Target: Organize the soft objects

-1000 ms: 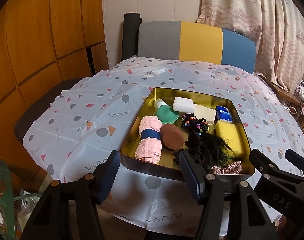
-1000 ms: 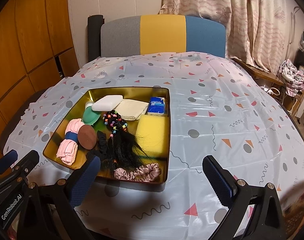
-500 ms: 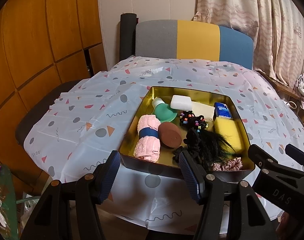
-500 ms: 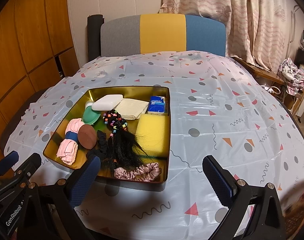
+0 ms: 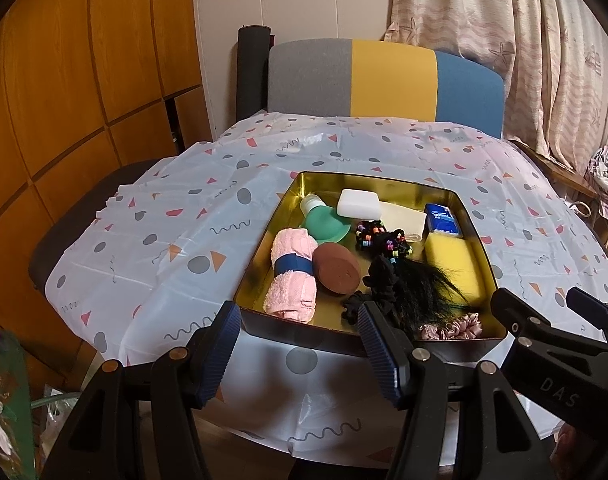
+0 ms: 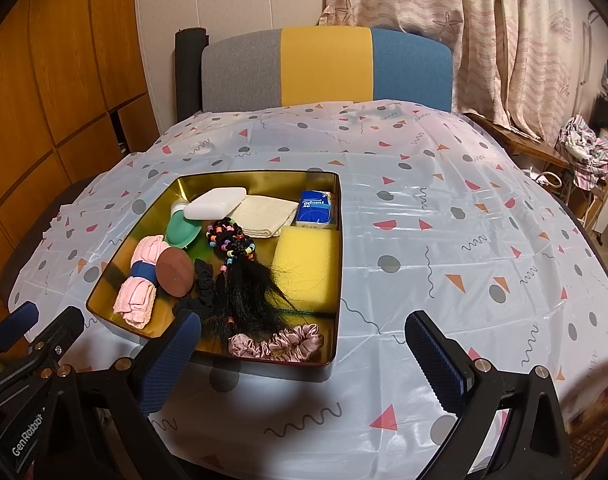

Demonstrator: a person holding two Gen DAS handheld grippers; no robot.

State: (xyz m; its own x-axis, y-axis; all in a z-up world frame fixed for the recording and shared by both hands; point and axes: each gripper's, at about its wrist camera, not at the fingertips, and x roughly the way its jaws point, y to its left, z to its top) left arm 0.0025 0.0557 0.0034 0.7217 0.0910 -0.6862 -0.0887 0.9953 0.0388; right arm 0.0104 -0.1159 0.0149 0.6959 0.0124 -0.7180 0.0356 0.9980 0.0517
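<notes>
A gold metal tray (image 5: 368,180) (image 6: 337,264) sits on the table and holds soft items: a rolled pink towel (image 5: 292,276) (image 6: 138,284), a brown sponge puff (image 5: 338,268) (image 6: 175,271), a yellow sponge (image 5: 454,264) (image 6: 306,264), a black hairpiece with coloured beads (image 5: 408,284) (image 6: 240,280), a pink scrunchie (image 5: 452,326) (image 6: 276,342), a white bar (image 5: 358,204), a cream cloth (image 6: 264,216), a blue tissue pack (image 5: 443,220) (image 6: 315,208) and a green bottle (image 5: 324,222). My left gripper (image 5: 298,350) is open and empty before the tray's near edge. My right gripper (image 6: 304,354) is open and empty, also short of the tray.
A patterned plastic cloth (image 6: 464,220) covers the round table. A grey, yellow and blue chair back (image 5: 384,76) stands behind it. Wooden panels (image 5: 64,100) line the left. Curtains (image 6: 484,32) and a side table with clothes (image 6: 584,152) are at the right.
Both grippers have drifted slightly; the tray sits a little higher and farther in the left wrist view. Nothing was grasped or moved.
</notes>
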